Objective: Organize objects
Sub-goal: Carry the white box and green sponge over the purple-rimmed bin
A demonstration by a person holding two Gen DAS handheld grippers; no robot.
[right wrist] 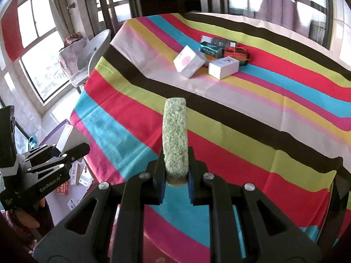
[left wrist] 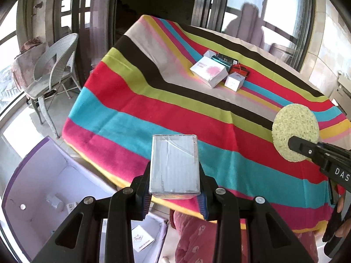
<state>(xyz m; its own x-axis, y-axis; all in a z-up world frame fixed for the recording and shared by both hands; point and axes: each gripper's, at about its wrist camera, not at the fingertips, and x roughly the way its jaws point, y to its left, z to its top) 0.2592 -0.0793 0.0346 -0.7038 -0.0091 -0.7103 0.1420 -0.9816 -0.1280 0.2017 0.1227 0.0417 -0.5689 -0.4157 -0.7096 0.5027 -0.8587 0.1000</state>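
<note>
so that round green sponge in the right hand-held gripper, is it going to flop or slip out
Probably not. The sponge stands upright above the right hand-held gripper without drooping, so it seems fairly stiff. Its porous, rough surface should grip the pads well. It looks light, and being a disc, it might roll if set down on edge.

right claw (right wrist: 175,182) clamps green sponge (right wrist: 175,135) upright | above striped tablecloth (right wrist: 252,135)
</note>
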